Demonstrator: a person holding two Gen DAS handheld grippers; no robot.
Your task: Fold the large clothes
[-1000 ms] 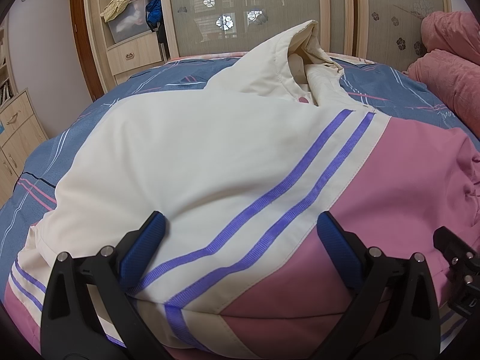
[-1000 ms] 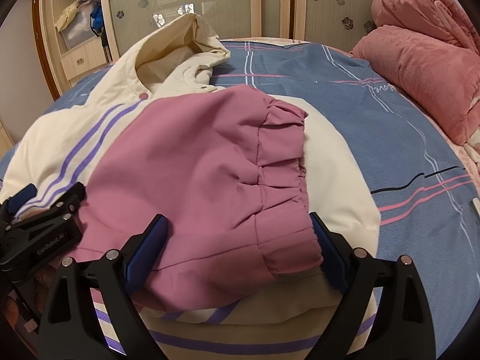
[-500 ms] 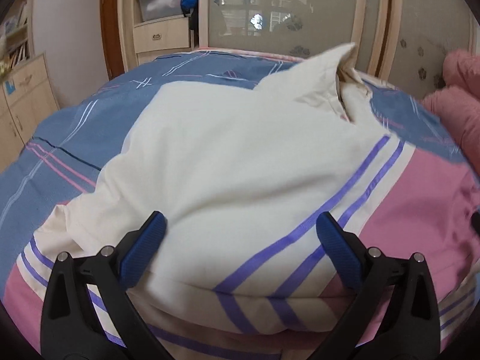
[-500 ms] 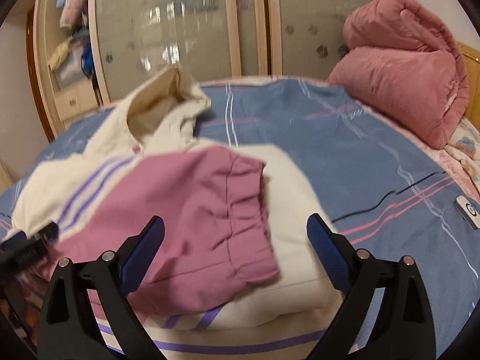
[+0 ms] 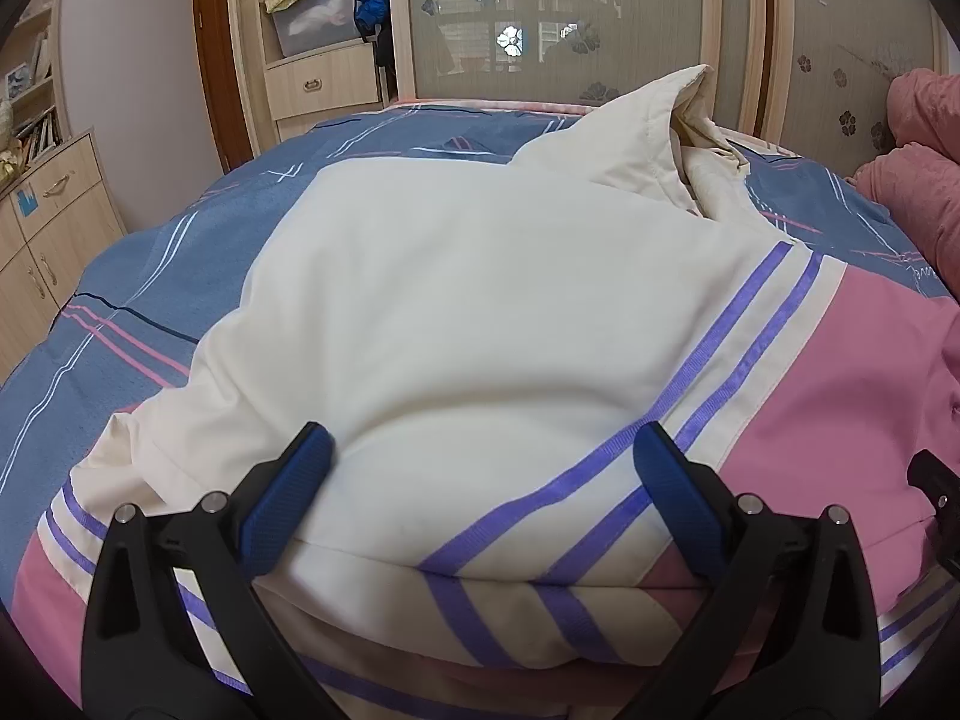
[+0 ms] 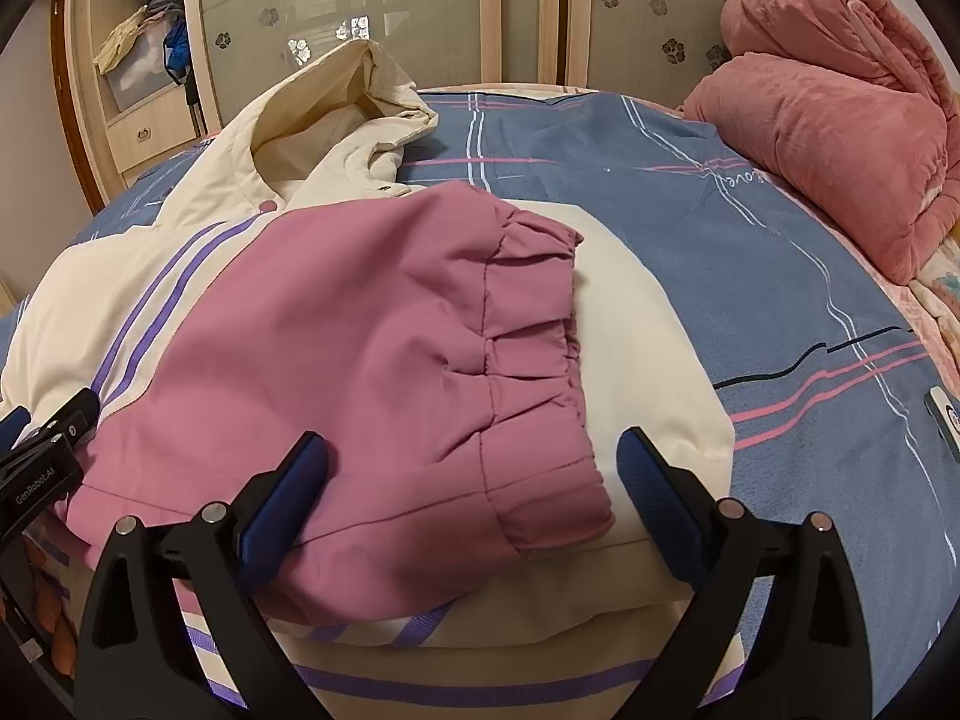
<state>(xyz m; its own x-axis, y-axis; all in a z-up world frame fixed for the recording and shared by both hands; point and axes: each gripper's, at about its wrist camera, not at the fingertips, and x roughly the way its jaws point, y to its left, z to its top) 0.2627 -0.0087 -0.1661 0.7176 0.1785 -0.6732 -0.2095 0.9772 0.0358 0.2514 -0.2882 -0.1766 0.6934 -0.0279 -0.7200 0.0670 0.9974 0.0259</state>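
A cream, pink and purple-striped hooded jacket lies partly folded on the blue bed cover. Its hood stands up at the far end. My left gripper is open, its blue pads straddling the cream folded sleeve just above the near hem. In the right wrist view the pink sleeve with a gathered cuff lies folded across the jacket's cream body. My right gripper is open over that sleeve, nothing pinched. The left gripper's black tip shows at the left edge.
A rolled pink blanket sits on the bed's far right. A wardrobe with frosted sliding doors stands behind the bed, with drawers and shelves to its left. A small white remote lies on the cover at the right.
Both grippers swung and lifted half a second ago, then came back low over the jacket. They stay open throughout. The jacket's fold has not visibly changed.
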